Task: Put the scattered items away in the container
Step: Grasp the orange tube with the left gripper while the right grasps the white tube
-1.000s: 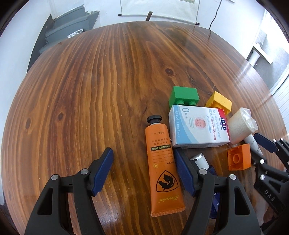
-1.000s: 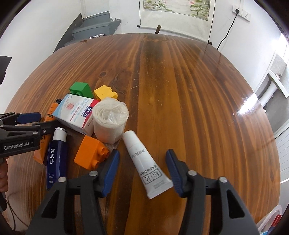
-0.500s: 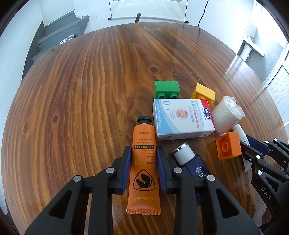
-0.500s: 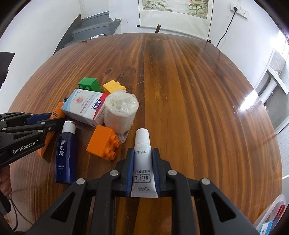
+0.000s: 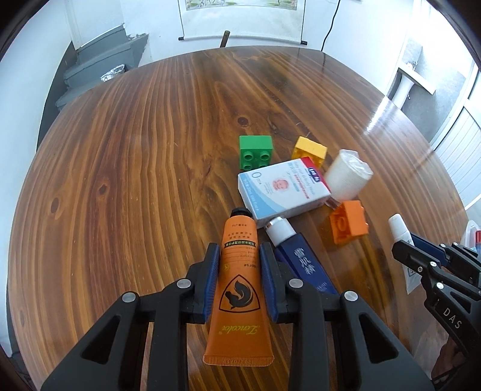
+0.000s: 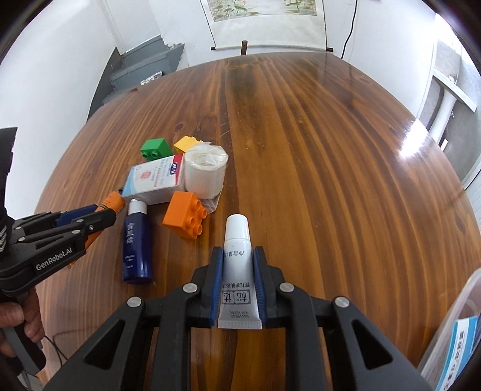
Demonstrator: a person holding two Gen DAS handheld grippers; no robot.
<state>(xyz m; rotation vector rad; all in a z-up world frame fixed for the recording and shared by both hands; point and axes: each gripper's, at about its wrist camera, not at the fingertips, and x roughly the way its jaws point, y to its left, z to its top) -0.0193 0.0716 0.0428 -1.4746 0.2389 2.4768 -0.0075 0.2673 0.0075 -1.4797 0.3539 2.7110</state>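
My left gripper (image 5: 240, 255) is shut on an orange tube (image 5: 239, 288), cap pointing away, lifted off the round wooden table (image 5: 135, 150). My right gripper (image 6: 238, 255) is shut on a white tube (image 6: 238, 270), also raised. On the table lie a dark blue bottle (image 6: 136, 243), a white-and-blue box (image 5: 284, 189), a white roll in plastic (image 6: 206, 171), and green (image 5: 255, 150), yellow (image 5: 311, 149) and orange bricks (image 6: 185, 218). The clear plastic container (image 6: 457, 324) shows at the right wrist view's lower right edge, with a blue-and-white pack inside.
A person's hand (image 6: 21, 324) holds the left gripper's handle at the left edge. Grey stairs (image 5: 99, 72) and a hanging scroll (image 6: 267, 21) stand beyond the table's far side. The table's right half (image 6: 345, 180) is bare wood.
Both grippers went from open around their tubes to shut on them, then lifted the orange tube and the white tube off the table. The other items stayed put.
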